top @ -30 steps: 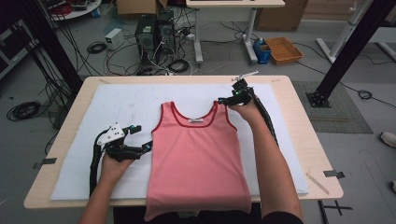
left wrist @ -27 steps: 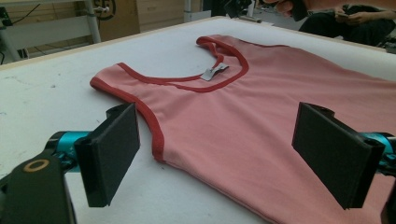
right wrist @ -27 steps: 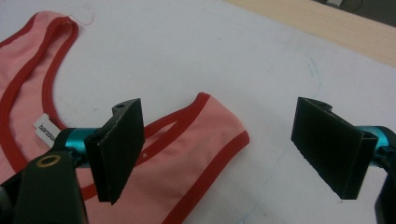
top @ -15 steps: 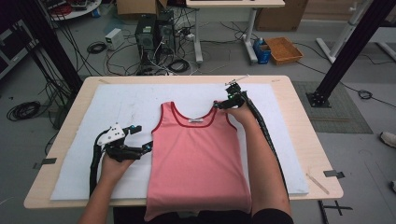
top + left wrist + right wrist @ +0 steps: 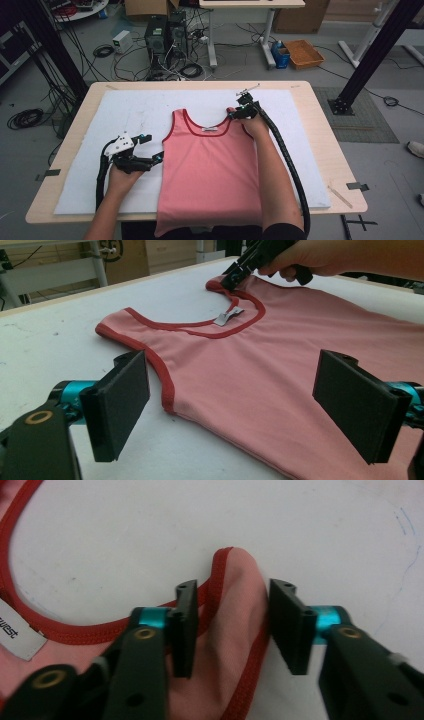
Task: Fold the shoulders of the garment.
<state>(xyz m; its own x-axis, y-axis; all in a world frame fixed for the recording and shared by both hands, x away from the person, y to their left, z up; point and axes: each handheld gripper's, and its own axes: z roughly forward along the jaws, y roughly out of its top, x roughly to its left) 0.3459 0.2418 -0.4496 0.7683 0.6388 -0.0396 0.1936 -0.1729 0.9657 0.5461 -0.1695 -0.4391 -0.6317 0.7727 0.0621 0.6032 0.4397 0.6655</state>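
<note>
Tank top lies flat on the white mat that covers the desk, neck away from you, hem hanging over the near edge, long axis running from you toward the far side. Your right claw is down at the right shoulder strap, the strap lying between its jaws; they have just been closing in on it, but there are gaps beside the fabric, so the pads do not press yet. The strap points straight ahead of that claw, red binding along both edges, so closing fully there should catch it across its width.

Your left claw rests on the mat just beside the top's left edge, below the armhole, jaws wide apart and holding nothing. In the left gripper view the left strap lies ahead and to the left of those jaws, and that hand is the nearer one to it.

An orange bin sits on the floor beyond the desk; I cannot tell its contents.
</note>
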